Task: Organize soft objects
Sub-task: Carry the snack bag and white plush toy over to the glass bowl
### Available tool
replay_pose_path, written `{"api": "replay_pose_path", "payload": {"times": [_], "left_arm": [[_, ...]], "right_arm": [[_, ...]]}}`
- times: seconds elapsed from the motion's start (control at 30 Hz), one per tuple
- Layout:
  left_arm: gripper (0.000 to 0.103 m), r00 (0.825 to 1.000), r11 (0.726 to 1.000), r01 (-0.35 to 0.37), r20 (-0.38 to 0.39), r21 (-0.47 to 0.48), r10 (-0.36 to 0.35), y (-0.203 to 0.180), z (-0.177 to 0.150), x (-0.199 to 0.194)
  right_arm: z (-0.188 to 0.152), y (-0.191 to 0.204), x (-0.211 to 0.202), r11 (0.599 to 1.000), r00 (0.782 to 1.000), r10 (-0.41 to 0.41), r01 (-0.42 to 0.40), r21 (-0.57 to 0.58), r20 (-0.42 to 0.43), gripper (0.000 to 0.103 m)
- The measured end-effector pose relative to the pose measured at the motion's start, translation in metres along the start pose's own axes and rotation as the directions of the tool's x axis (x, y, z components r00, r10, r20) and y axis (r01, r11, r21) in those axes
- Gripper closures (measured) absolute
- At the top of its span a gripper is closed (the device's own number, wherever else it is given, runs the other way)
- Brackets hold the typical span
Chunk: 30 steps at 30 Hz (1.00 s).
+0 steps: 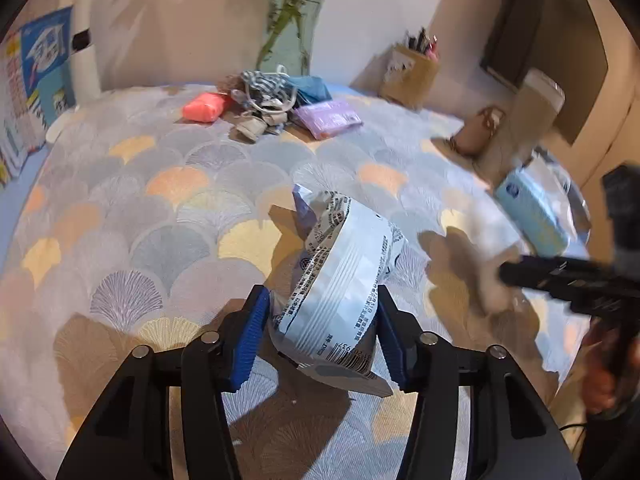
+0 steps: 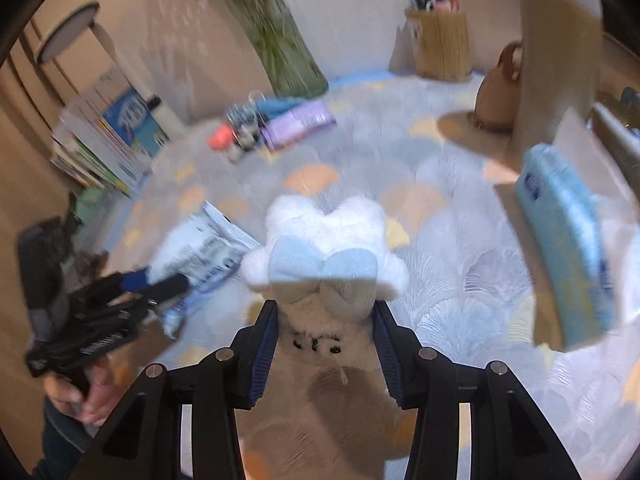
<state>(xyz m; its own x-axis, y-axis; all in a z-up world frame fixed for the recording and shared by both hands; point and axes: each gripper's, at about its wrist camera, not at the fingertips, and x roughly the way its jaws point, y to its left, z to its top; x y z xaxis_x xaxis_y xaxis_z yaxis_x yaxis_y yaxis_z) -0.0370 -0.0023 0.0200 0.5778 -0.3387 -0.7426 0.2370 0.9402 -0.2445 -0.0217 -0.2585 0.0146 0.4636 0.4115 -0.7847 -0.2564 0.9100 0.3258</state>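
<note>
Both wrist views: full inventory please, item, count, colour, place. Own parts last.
white printed packet: 1, white with black print, between the left tool's pads
plush toy: 1, white with pale blue bow, between the right tool's pads
light blue pack: 1, light blue, right side of mat
purple pack: 1, purple, far pile
orange-red pack: 1, far pile, left end
striped cloth bundle: 1, dark and white, far pile
glass vase with green stems: 1, by the wall
pen holder: 1, tan, far right
brown jug: 1, right
books: a stack, left edge
patterned mat: 1, grey, orange, yellow
left tool: 1, black, blue pads
right tool: 1, black, blue pads
hand: 1, holding the left tool
</note>
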Motion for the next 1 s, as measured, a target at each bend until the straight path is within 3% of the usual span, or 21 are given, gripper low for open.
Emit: {"api": "replay_pose_path", "payload": {"times": [0.03, 0.1, 0.17, 0.37, 0.6, 0.63, 0.7, 0.73, 0.77, 0.8, 0.9, 1.0], "left_arm": [[0.047, 1.0, 1.0, 0.016, -0.001, -0.018, -0.016, 0.004, 0.0, 0.0], [0.017, 0.999, 0.998, 0.034, -0.016, -0.055, -0.035, 0.01, -0.004, 0.003], [0.016, 0.999, 0.996, 0.049, -0.015, -0.08, -0.05, 0.016, -0.007, 0.005], [0.016, 0.999, 0.995, 0.033, 0.022, -0.096, -0.031, 0.017, -0.008, 0.002], [0.017, 0.997, 0.995, -0.07, 0.042, 0.064, 0.068, -0.016, -0.004, -0.001], [0.018, 0.995, 0.991, -0.099, 0.039, 0.088, 0.095, -0.022, -0.004, 0.001], [0.059, 0.989, 0.977, -0.149, 0.009, 0.152, 0.149, -0.032, -0.005, 0.009], [0.059, 0.986, 0.971, -0.163, 0.002, 0.174, 0.166, -0.036, -0.006, 0.012], [0.06, 0.986, 0.97, -0.168, 0.012, 0.174, 0.169, -0.037, -0.005, 0.01], [0.061, 0.988, 0.975, -0.152, 0.008, 0.164, 0.152, -0.037, -0.004, 0.009], [0.061, 0.997, 0.987, -0.066, 0.055, 0.145, 0.058, -0.044, -0.004, -0.011], [0.061, 0.995, 0.988, -0.029, 0.098, 0.151, 0.014, -0.061, 0.002, -0.028]], "right_arm": [[0.0, -0.002, 0.007, 1.0, 1.0, -0.002, 0.002, -0.007, -0.001, 0.057], [0.0, -0.005, 0.016, 1.0, 1.0, 0.0, 0.0, -0.014, 0.004, 0.044], [0.0, -0.011, 0.02, 1.0, 1.0, 0.009, -0.009, -0.002, 0.019, 0.032], [-0.007, -0.024, 0.019, 0.994, 0.991, 0.107, -0.11, 0.028, 0.077, 0.018], [-0.004, -0.003, 0.023, 0.999, 0.999, 0.034, -0.033, -0.025, 0.041, 0.009], [-0.004, 0.0, 0.024, 0.999, 0.999, 0.027, -0.026, -0.031, 0.039, 0.009], [-0.004, 0.004, 0.027, 0.999, 0.999, -0.005, 0.007, -0.046, 0.043, 0.011], [-0.005, 0.007, 0.028, 0.997, 0.998, -0.043, 0.047, -0.061, 0.053, 0.023], [-0.006, 0.009, 0.029, 0.995, 0.996, -0.067, 0.071, -0.072, 0.059, 0.046], [-0.007, 0.011, 0.028, 0.991, 0.994, -0.084, 0.09, -0.095, 0.065, 0.053], [-0.01, 0.008, 0.017, 0.995, 0.996, -0.038, 0.045, -0.087, 0.083, 0.055], [-0.009, 0.002, -0.008, 0.998, 0.991, -0.017, 0.026, -0.066, 0.133, 0.055]]}}
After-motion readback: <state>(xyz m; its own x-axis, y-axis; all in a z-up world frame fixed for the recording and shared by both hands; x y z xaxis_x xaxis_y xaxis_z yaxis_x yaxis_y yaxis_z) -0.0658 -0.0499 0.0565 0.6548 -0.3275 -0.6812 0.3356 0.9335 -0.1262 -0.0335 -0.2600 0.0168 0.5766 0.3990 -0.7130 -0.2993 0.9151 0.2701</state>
